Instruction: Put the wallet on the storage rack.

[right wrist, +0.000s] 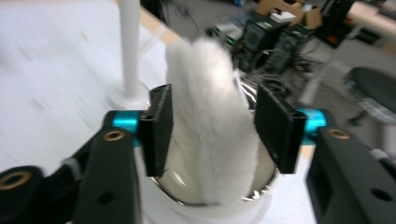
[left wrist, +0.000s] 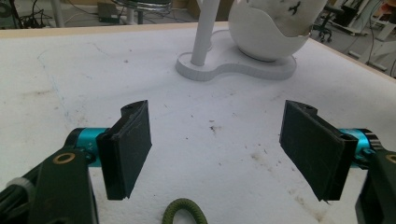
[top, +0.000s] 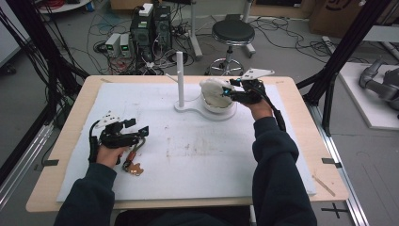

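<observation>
A white fluffy piece point(right wrist: 212, 135) stands in the white bowl point(top: 217, 104) at the far middle of the tabletop point(top: 66, 141), rising above the rim. The right tool point(top: 235, 89) is at the bowl, its jaws set on either side of the fluffy piece and close to it; whether they press it I cannot tell. The bowl sits on a white base point(left wrist: 243, 71) that also carries an upright white post point(top: 179, 79) just to its left. Near the left side, the left tool point(top: 136, 129) hovers over the white mat point(top: 197, 160) with jaws wide apart, holding nothing. A green cord point(left wrist: 184, 212) lies just beneath it, beside a small brown object point(top: 136, 168).
</observation>
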Motion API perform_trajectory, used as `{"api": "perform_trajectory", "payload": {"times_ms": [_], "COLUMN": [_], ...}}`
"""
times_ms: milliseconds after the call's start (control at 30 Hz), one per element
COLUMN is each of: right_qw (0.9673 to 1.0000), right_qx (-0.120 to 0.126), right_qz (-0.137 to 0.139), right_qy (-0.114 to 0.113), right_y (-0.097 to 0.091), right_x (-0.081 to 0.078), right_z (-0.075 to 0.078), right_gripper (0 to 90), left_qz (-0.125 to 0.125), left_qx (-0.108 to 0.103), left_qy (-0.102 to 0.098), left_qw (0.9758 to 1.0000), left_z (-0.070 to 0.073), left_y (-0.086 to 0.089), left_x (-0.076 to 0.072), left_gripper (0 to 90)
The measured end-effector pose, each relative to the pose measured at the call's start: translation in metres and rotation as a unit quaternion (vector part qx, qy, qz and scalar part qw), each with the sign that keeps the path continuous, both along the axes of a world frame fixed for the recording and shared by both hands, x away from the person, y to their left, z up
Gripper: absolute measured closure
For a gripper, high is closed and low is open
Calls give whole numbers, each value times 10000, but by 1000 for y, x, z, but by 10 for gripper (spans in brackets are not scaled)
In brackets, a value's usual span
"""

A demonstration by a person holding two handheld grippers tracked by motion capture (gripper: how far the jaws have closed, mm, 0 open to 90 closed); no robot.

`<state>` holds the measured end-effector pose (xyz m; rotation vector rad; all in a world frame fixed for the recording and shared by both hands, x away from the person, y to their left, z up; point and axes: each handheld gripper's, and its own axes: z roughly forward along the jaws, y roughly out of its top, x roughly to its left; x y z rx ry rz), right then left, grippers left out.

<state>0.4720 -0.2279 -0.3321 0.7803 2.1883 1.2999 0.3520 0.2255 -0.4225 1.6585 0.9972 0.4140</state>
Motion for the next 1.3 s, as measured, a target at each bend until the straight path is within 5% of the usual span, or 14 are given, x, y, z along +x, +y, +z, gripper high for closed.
{"api": "perform_trajectory", "payload": {"times_ms": [100, 233, 400, 500, 533, 667, 700, 800, 833, 867, 900, 1033, 1200, 1300], "right_qw": [9991, 9986, 9966, 9931, 9894, 9922, 9945, 9940, 9944, 9944, 9933, 9905, 9878, 9886], "right_qx": [214, 88, -536, -878, -1058, -589, -391, -193, -120, -120, 127, 414, 518, 333], "right_qz": [-153, -77, -230, -437, -640, -618, -661, -706, -874, -874, -973, -1118, -1259, -1219], "right_qy": [342, 512, 578, 646, 759, 905, 713, 819, 577, 577, 616, 686, 754, 815], "right_y": [-3, -2, 1, 0, -4, -14, -20, -27, -34, -34, -44, -63, -78, -85], "right_x": [2, 4, 1, -1, 0, -2, -8, -12, -21, -21, -28, -43, -60, -74], "right_z": [-1, -6, -9, -12, -15, -17, -19, -22, -26, -26, -31, -41, -49, -54], "right_gripper": [746, 808, 833, 832, 785, 697, 647, 557, 492, 492, 439, 376, 294, 274], "left_qz": [-18, -8, -19, -19, -21, -2, 9, 14, 13, 15, 30, 61, 85, 88], "left_qx": [-6, -10, -14, -15, -11, -21, -36, -53, -50, -52, -70, -66, -28, 0], "left_qy": [-4, 8, 9, 13, 15, 17, 30, 20, 13, 12, 2, -49, -80, -101], "left_qw": [10000, 10000, 10000, 10000, 10000, 10000, 10000, 10000, 10000, 10000, 10000, 9999, 9999, 9999], "left_z": [0, 0, 0, 0, 0, 1, 0, 0, 0, 0, 0, 1, 1, 1], "left_y": [0, 0, -1, -1, -1, 1, 1, 1, 1, 1, 1, 2, 1, 1], "left_x": [0, 0, 0, 0, 0, 0, 0, 0, 0, 0, 0, 0, 0, 0], "left_gripper": [249, 250, 251, 251, 251, 251, 251, 251, 251, 251, 251, 240, 218, 206]}}
